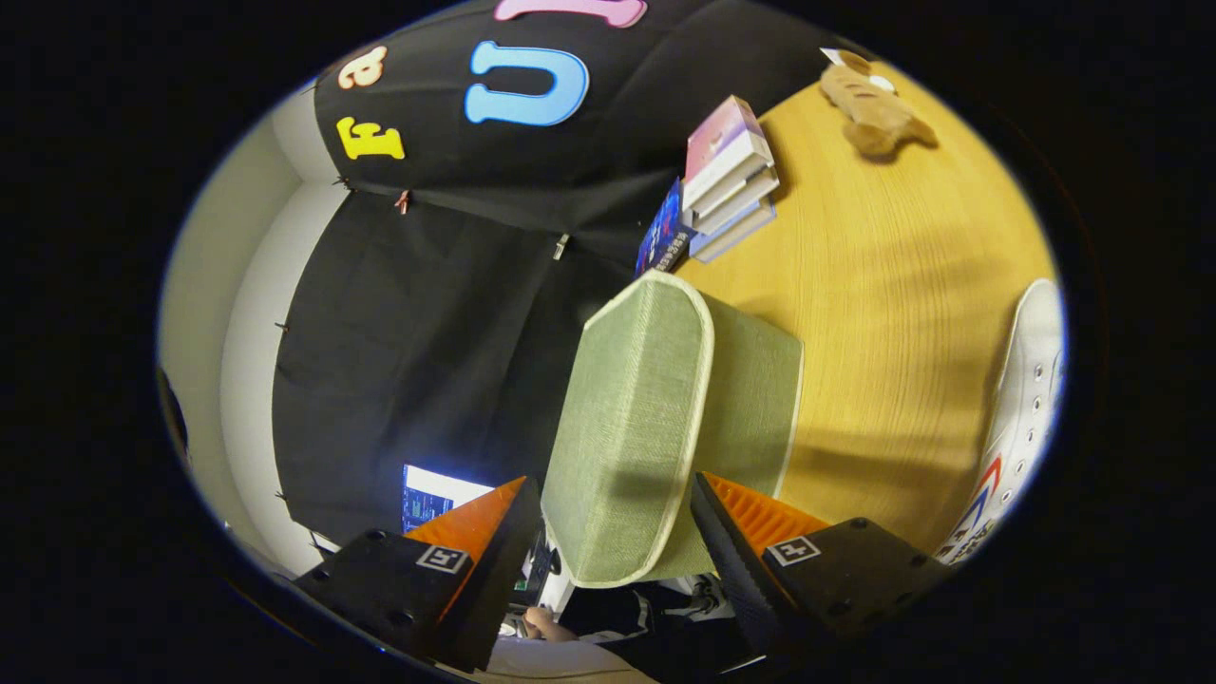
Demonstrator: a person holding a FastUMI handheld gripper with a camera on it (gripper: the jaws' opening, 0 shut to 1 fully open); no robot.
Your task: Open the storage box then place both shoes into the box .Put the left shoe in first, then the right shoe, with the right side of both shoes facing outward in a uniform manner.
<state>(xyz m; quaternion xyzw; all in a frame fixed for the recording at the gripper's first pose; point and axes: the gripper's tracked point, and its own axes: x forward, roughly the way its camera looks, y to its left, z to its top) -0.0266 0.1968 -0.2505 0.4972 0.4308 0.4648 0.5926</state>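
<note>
The green fabric storage box (pixel 760 418) with cream piping stands on the wooden table (pixel 893 275). Its lid (pixel 636 399) sits between my fingers, edge toward me. My gripper (pixel 613 484) is shut on the lid's near end, one finger pressing each face. A white sneaker (pixel 1021 418) with red and blue stripes and metal eyelets lies on the table off to the right of the right finger, only partly in sight.
Beyond the box, a stack of books (pixel 727 176) rests against the black cloth wall. A brown plush toy (pixel 874 104) lies farther back on the table. Below the left finger a lit screen (pixel 427 494) glows, and a person's hand (pixel 541 622) shows between the fingers' bases.
</note>
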